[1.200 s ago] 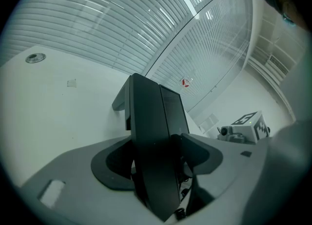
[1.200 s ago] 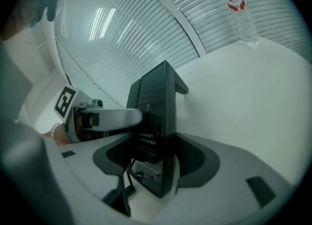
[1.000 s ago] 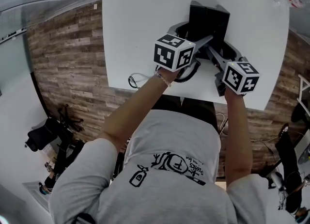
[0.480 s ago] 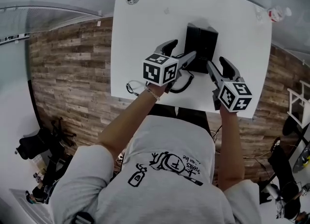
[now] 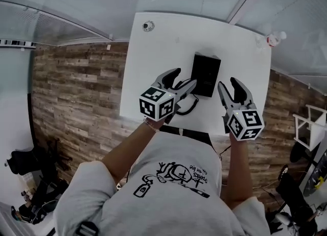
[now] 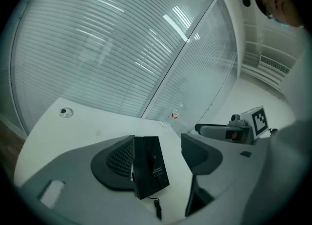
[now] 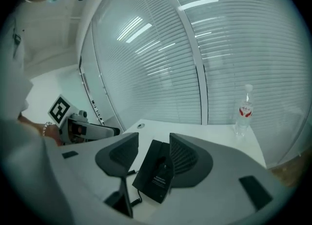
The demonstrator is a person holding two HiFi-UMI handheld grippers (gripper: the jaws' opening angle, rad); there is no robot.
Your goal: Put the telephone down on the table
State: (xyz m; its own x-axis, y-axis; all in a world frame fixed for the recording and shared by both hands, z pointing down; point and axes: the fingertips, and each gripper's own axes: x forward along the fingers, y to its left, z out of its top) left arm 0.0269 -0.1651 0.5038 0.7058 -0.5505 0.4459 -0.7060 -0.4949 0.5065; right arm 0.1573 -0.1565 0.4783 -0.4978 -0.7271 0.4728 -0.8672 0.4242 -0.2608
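Note:
The black telephone [image 5: 206,74] lies flat on the white table [image 5: 153,61], its coiled cord [image 5: 186,104] trailing toward the near edge. My left gripper [image 5: 183,79] hangs above the table just left of it, jaws apart and closing with nothing between them. My right gripper [image 5: 228,84] hovers to its right, also closing on nothing. In the left gripper view the telephone [image 6: 152,165] shows far below my left gripper [image 6: 158,146]. The right gripper view has the telephone [image 7: 157,173] under my right gripper [image 7: 153,146].
A clear water bottle [image 5: 275,38] stands at the table's far right corner. A round cable grommet [image 5: 148,25] sits at the far left. Glass walls with blinds [image 7: 161,48] rise behind the table. Wood-pattern floor [image 5: 76,92] surrounds it.
Both grippers have lifted away from the telephone's sides and drawn back toward the person. The telephone stays flat on the table.

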